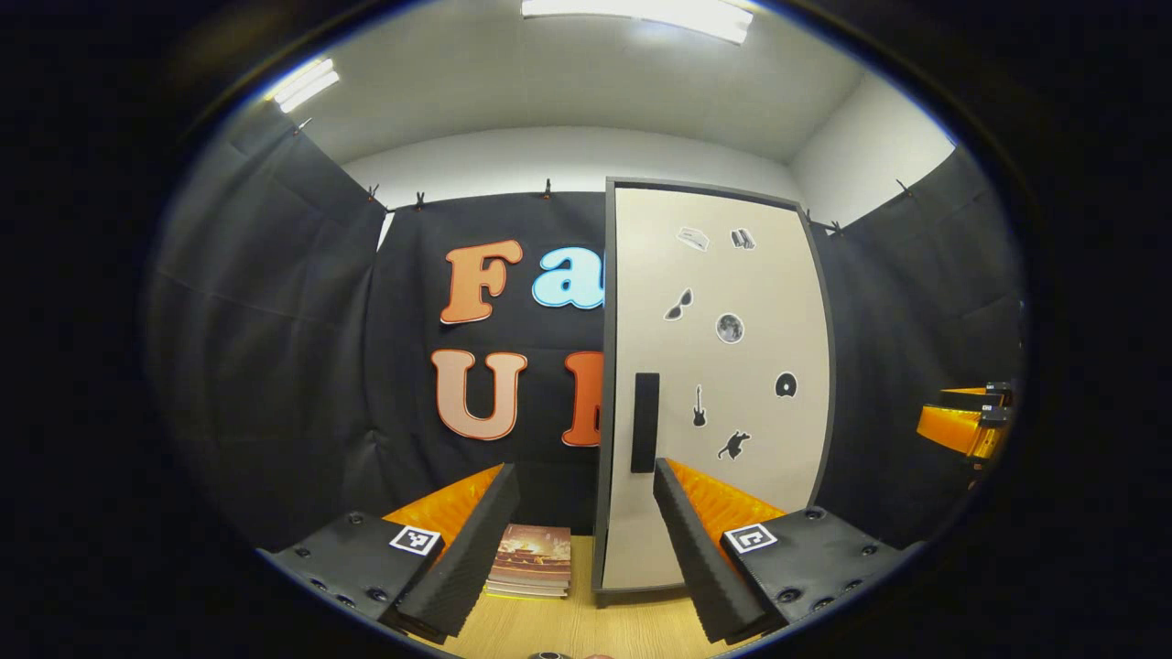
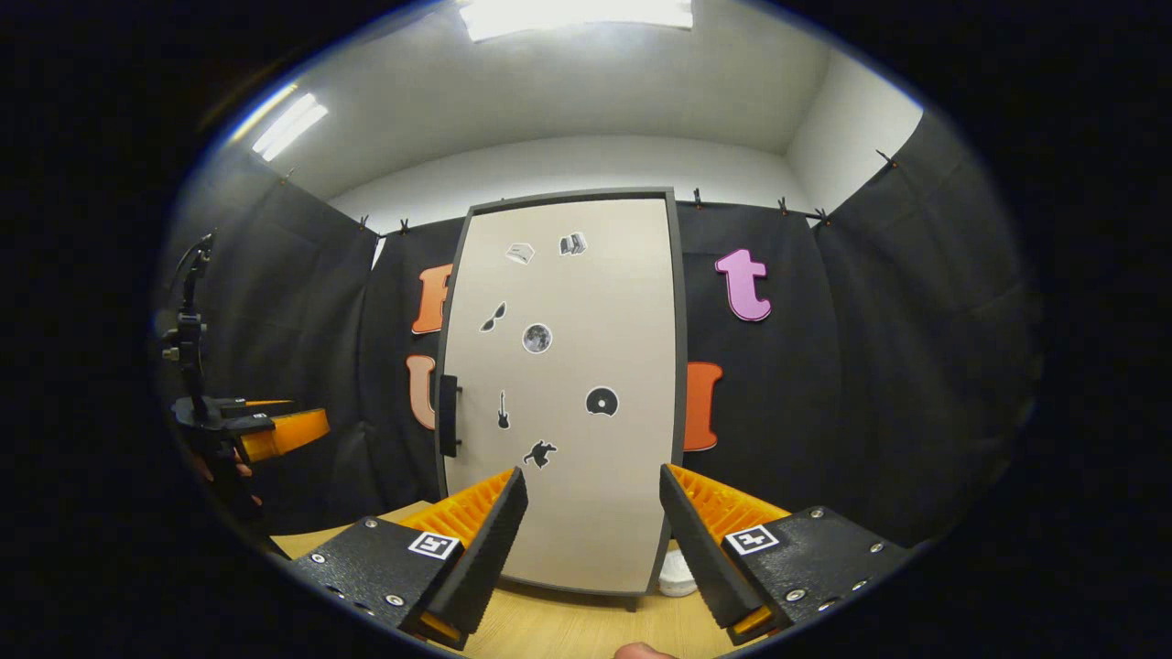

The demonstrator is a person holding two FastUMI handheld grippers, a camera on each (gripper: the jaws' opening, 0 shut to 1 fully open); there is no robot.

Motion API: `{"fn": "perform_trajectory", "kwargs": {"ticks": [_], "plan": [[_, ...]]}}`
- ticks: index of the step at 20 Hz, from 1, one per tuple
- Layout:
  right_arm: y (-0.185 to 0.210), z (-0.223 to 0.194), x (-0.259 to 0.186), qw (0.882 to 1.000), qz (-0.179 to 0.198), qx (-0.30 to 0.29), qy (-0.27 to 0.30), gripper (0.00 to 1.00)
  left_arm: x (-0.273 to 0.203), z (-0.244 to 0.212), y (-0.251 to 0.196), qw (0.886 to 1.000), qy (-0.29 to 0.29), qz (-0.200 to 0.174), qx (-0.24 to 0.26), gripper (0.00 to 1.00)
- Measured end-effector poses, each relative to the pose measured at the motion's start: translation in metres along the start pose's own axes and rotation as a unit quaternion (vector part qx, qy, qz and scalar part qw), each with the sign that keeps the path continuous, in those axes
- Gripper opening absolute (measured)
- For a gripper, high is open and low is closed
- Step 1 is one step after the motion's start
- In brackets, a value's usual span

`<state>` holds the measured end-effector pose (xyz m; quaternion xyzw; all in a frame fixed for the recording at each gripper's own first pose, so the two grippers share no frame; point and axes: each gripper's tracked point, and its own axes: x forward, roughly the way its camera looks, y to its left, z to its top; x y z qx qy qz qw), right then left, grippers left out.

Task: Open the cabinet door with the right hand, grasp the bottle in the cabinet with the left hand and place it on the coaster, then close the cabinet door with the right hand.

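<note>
A tall cabinet stands on the wooden table with its pale door [image 1: 723, 384] [image 2: 568, 384] closed; small stickers dot the door. A dark vertical handle [image 1: 645, 422] [image 2: 448, 415] sits at the door's left edge. My left gripper [image 1: 586, 540] is open, short of the cabinet, with the handle showing between its fingers. My right gripper [image 2: 591, 540] is open too, facing the door's lower middle from a little way off. The bottle is hidden behind the door. In the right gripper view the left gripper [image 2: 275, 430] hangs far left, held by a hand.
A stack of books [image 1: 531, 560] lies on the table [image 1: 568, 627] left of the cabinet. A white round object [image 2: 678, 575] rests by the cabinet's right foot. Black cloth walls enclose the booth. The right gripper [image 1: 966, 423] shows at the far right of the left gripper view.
</note>
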<state>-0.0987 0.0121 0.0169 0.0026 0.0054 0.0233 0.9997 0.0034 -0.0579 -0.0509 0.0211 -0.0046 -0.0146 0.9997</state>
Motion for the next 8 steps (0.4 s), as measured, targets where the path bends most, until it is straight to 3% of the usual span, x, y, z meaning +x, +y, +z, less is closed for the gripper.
{"fn": "perform_trajectory", "kwargs": {"ticks": [2, 4, 5, 8], "plan": [[-0.0035, -0.0003, -0.0004, 1.0, -0.005, 0.002, 0.001, 0.9, 0.0022, -0.003, -0.0035, 1.0, 0.0, -0.005, -0.004, 0.94], [-0.0043, -0.0019, -0.0005, 1.0, -0.008, 0.003, 0.003, 0.9, 0.0029, -0.0069, -0.007, 1.0, 0.003, -0.009, -0.01, 0.99], [-0.0048, -0.0022, -0.0003, 1.0, -0.009, 0.002, 0.005, 0.9, 0.003, -0.0072, -0.007, 1.0, 0.003, -0.009, -0.011, 0.94], [-0.0049, 0.001, 0.0001, 1.0, -0.01, 0.001, 0.001, 0.9, 0.0041, -0.006, -0.0087, 1.0, 0.0, -0.013, -0.008, 0.97]]}}
